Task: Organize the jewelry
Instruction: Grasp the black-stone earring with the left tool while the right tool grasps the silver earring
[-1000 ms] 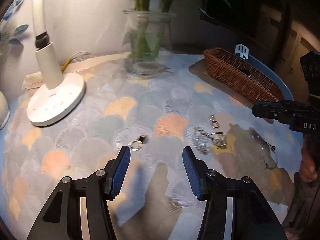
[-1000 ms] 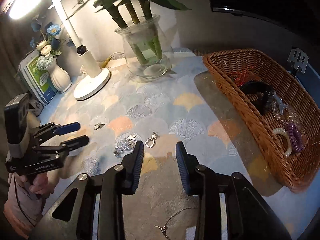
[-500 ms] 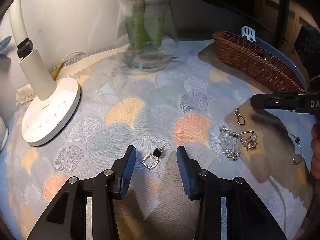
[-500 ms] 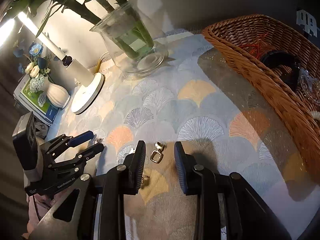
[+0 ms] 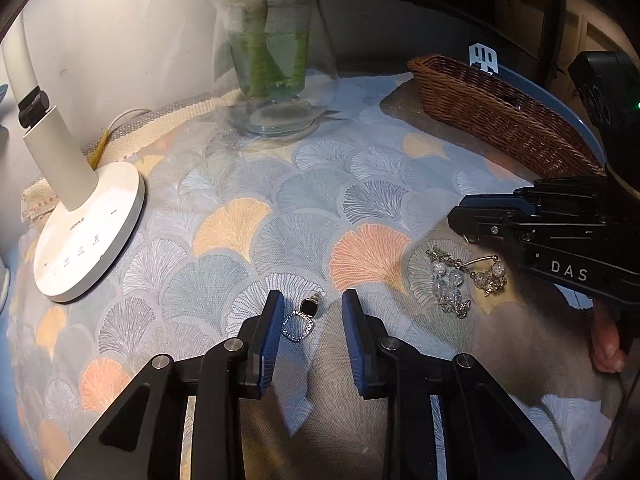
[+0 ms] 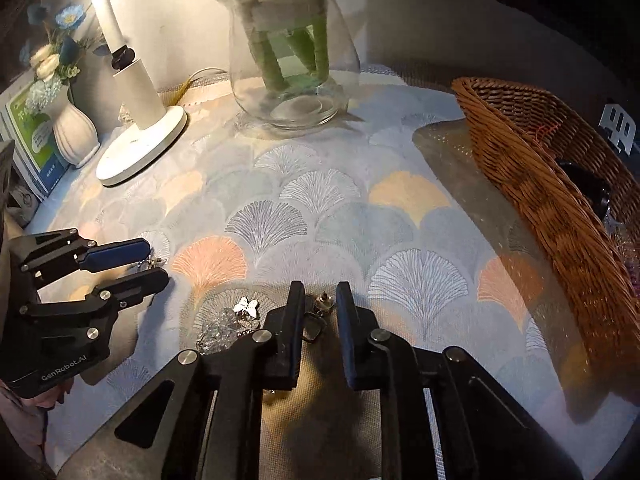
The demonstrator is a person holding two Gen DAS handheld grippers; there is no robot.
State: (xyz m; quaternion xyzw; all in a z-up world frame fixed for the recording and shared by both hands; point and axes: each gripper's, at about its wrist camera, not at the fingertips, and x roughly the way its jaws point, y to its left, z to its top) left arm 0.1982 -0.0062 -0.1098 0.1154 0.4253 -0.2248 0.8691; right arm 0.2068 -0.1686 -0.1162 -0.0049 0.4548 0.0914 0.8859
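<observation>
Count, both wrist views:
- grippers: 2, left gripper (image 5: 312,316), right gripper (image 6: 320,306), 2 fingers ea.
- earrings on cloth: 2 single, black-stone earring (image 5: 301,319) w/ square hoop, and square-drop earring (image 6: 316,322)
- crystal/bead jewelry cluster (image 5: 460,280): 1 heap, piece count n/a, too tangled
- wicker basket (image 6: 560,208): 1, contents mostly hidden, at least 1 dark item inside
- glass vase (image 6: 286,60): 1, approx 3 green stems
- desk lamp (image 5: 76,216): 1
- white flower vase (image 6: 76,136): 1
- patterned tablecloth (image 5: 256,208): 1
</observation>
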